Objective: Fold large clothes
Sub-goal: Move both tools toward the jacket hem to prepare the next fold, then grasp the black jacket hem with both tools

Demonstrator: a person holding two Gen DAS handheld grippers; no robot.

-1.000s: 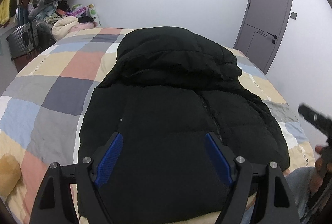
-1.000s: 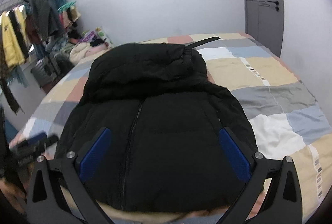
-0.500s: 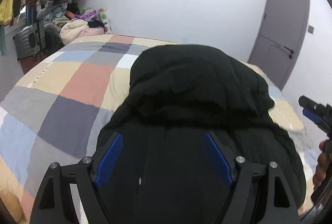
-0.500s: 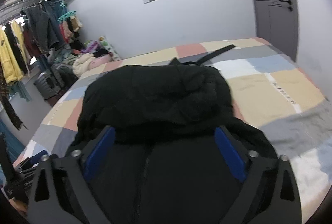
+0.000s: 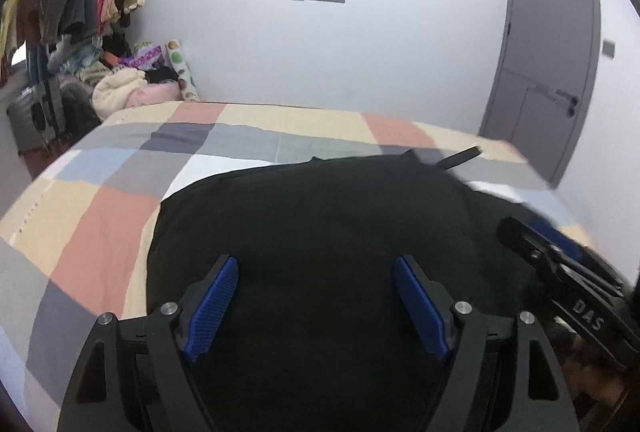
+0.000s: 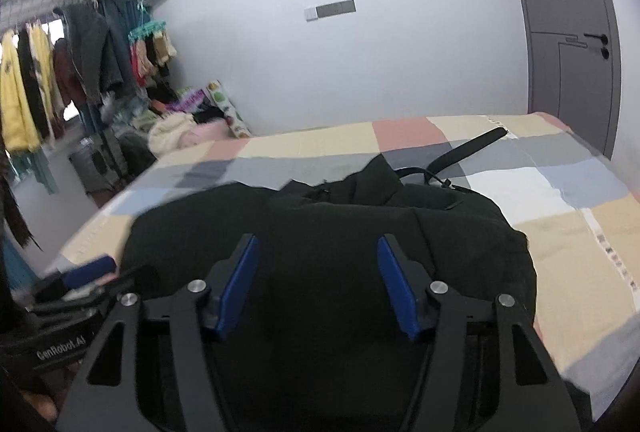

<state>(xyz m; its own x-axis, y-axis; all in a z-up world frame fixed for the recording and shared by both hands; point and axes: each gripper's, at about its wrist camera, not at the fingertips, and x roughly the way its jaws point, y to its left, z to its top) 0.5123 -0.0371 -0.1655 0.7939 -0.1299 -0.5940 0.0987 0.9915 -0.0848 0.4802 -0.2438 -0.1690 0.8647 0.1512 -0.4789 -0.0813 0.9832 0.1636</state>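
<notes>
- The black jacket (image 5: pixel 328 232) in front of me is matt, soft, puffy cloth.
- The checked bedspread (image 5: pixel 100 200) looks like smooth woven cloth, matt.
- My left gripper (image 5: pixel 316 296) has matt black plastic arms, ribbed blue pads (image 5: pixel 212 308) and shiny metal screw heads.
- My right gripper (image 6: pixel 318 280) looks the same.
- The grey door (image 6: pixel 568 32) is smooth and matt.

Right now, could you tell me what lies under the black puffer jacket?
The black puffer jacket rests on the patchwork bedspread, which shows around it. Whatever lies directly beneath the jacket is covered; a black strap pokes out behind.
</notes>
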